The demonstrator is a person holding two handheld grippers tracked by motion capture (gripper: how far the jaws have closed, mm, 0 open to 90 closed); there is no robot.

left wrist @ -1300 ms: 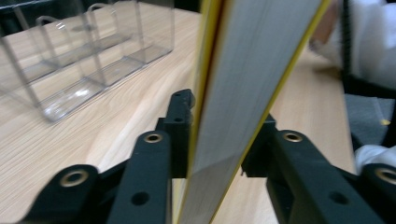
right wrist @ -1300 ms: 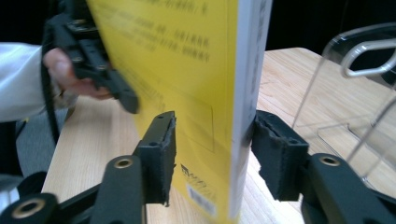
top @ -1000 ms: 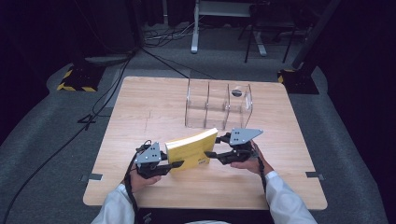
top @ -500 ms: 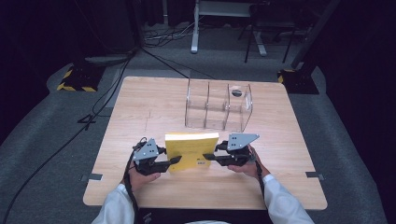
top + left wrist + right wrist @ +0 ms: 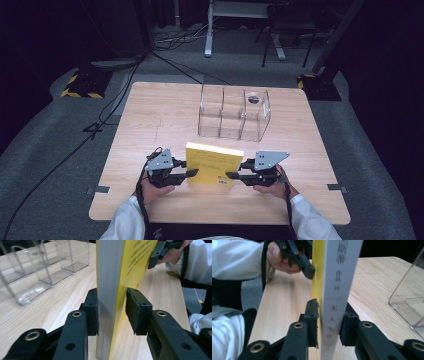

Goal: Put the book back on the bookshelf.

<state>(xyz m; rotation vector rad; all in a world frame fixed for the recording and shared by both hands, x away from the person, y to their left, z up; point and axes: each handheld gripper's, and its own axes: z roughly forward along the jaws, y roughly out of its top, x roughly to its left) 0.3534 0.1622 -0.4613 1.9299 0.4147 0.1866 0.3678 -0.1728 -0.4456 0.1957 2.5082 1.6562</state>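
Near our edge of the wooden table (image 5: 150,115) we've got the yellow book (image 5: 214,164) standing upright, held between both grippers. Left gripper (image 5: 192,173) has its jaws around the page edge, one pad looks slightly off the cover. Right gripper (image 5: 231,175) is clamped on the spine. Clear organizer (image 5: 233,113) sits behind, apart.

I see a glossy yellow paper-covered book (image 5: 214,163), a clear smooth plastic organizer (image 5: 233,113), and a matt wood-grain table (image 5: 150,115).
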